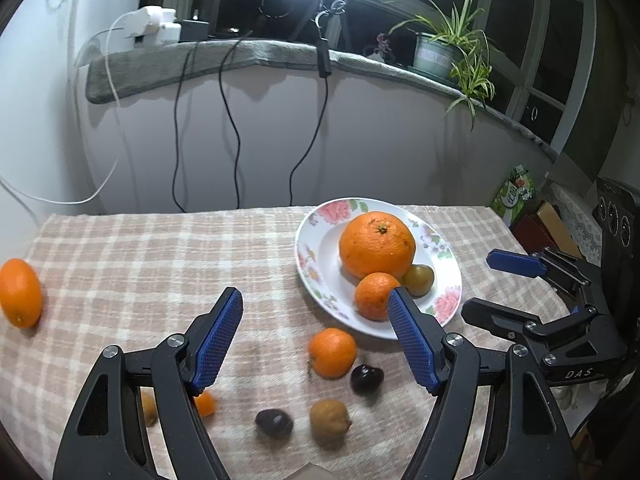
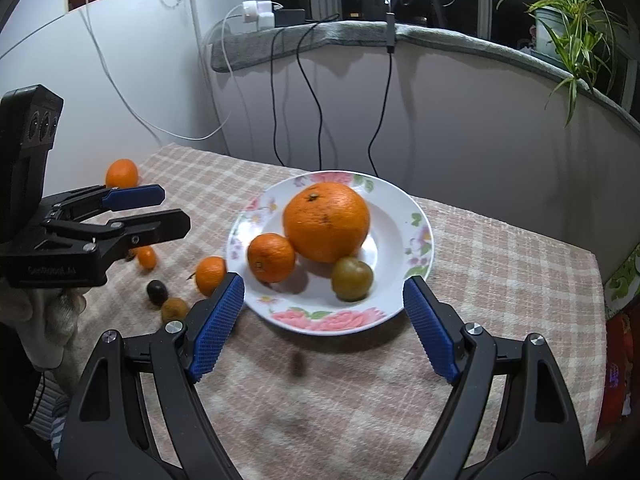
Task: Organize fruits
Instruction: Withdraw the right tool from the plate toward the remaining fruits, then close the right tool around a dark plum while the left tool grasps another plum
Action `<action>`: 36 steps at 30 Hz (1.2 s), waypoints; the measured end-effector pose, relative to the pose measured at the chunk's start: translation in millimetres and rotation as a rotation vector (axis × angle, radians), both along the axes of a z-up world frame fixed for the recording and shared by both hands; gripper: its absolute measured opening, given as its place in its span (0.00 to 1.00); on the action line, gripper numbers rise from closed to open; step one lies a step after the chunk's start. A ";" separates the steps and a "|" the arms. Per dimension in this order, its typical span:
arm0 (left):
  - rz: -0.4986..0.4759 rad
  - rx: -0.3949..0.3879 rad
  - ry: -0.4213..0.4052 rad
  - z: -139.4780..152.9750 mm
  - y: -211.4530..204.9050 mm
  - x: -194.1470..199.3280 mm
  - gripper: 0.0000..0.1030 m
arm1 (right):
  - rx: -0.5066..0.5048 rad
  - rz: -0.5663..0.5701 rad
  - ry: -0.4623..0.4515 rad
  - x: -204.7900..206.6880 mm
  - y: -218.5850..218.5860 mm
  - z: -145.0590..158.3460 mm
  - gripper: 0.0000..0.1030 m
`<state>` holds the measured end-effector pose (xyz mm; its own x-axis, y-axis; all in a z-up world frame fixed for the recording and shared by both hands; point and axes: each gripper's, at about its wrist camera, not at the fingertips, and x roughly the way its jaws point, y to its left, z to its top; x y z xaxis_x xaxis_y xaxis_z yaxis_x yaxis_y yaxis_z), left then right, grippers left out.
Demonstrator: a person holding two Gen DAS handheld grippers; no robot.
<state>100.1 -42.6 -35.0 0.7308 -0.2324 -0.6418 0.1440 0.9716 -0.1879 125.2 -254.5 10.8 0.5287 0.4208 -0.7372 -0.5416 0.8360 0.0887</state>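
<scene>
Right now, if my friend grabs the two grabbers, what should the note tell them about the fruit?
Left gripper: jaws open, holding nothing, above the loose fruit.
Right gripper: jaws open, holding nothing, in front of the plate.
Done: the big orange, a small orange and a greenish fruit sit on the plate.
Left on the cloth: a small orange, two dark fruits, a brownish fruit, two little orange ones partly hidden, and one orange far off.
</scene>
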 end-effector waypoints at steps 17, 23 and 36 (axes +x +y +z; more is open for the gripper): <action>0.054 -0.016 0.051 -19.2 30.8 -36.8 0.64 | 0.051 0.061 0.054 -23.8 12.9 -7.2 0.82; 0.048 -0.040 0.083 -28.4 34.7 -47.5 0.54 | 0.065 0.099 0.085 -31.1 20.6 -15.1 0.79; 0.002 -0.056 0.142 -49.4 26.9 -49.2 0.35 | 0.080 0.166 0.190 -30.1 41.4 -42.2 0.49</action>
<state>50.9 -15.8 -84.4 0.6340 -0.2691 -0.7250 0.1097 0.9593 -0.2602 95.1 -213.1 -31.4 0.3030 0.5512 -0.7774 -0.6380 0.7233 0.2642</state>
